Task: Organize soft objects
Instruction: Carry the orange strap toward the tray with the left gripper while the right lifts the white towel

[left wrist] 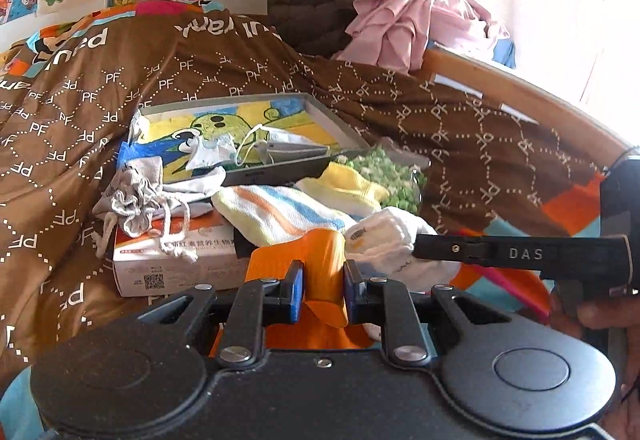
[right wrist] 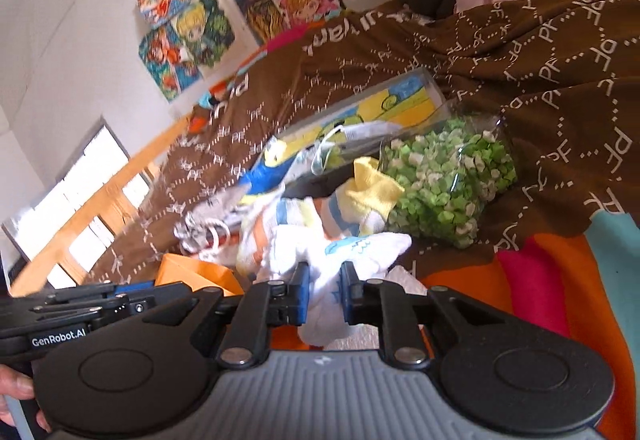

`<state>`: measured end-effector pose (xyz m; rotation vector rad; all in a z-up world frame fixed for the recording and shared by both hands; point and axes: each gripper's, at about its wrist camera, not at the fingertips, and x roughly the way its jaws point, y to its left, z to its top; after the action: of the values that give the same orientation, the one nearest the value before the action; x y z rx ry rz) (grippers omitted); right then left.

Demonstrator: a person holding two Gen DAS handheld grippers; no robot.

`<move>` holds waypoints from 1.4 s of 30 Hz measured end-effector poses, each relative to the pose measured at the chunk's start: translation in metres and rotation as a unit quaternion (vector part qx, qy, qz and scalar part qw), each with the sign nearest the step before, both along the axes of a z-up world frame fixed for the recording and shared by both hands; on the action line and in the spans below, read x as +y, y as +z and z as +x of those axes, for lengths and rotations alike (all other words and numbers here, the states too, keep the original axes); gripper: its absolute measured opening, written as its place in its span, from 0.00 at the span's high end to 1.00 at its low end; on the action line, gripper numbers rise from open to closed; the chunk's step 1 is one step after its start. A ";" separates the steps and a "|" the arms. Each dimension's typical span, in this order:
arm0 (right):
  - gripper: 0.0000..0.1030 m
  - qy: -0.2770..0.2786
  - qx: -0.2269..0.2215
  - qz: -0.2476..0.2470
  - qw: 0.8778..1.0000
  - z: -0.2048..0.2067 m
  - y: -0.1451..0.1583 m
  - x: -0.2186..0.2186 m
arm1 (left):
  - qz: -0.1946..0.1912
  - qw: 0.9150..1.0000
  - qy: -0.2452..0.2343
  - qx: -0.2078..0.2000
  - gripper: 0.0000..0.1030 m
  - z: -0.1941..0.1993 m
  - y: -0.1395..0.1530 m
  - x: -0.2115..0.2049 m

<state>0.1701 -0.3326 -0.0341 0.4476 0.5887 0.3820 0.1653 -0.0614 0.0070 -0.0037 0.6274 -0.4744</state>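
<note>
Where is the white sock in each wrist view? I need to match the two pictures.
Left wrist view: the white sock is right of centre, bunched at the tip of the right gripper, beside the orange bag.
Right wrist view: it sits low at centre, between the blue fingers.
Shared landmark: the striped sock lies just behind it in both.

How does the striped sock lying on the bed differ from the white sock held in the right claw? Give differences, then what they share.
1. The striped sock has orange, blue and yellow bands; the white sock is mostly plain, with a small blue mark.
2. The striped sock lies free on the pile; the white sock is pinched in the right claw.
3. The striped sock lies fairly flat; the white sock is bunched.

Both are soft knitted fabric.
</note>
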 end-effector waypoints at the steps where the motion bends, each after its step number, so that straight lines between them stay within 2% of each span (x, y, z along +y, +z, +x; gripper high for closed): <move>1: 0.83 -0.003 -0.003 0.006 1.000 -0.001 0.001 -0.002 | -0.004 1.000 0.001 0.000 0.79 0.000 0.001 0.001; 16: 0.84 -0.028 -0.097 0.059 0.993 -0.015 0.020 -0.013 | -0.065 0.998 0.014 -0.022 0.79 0.011 0.034 0.010; 22: 0.84 -0.035 -0.117 0.073 0.990 -0.019 0.024 -0.017 | -0.084 0.996 0.024 -0.026 0.79 0.016 0.043 0.014; 37: 0.85 -0.044 -0.155 0.088 0.983 -0.026 0.035 -0.021 | -0.089 0.995 0.019 -0.033 0.79 0.020 0.048 0.011; 42: 0.85 -0.044 -0.180 0.077 0.980 -0.008 0.045 -0.016 | -0.091 0.995 0.022 -0.046 0.79 0.034 0.054 0.010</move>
<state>0.1622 -0.3487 0.0109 0.5362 0.1860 0.4134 0.1992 -0.0512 0.0609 -0.1675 0.4916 -0.4846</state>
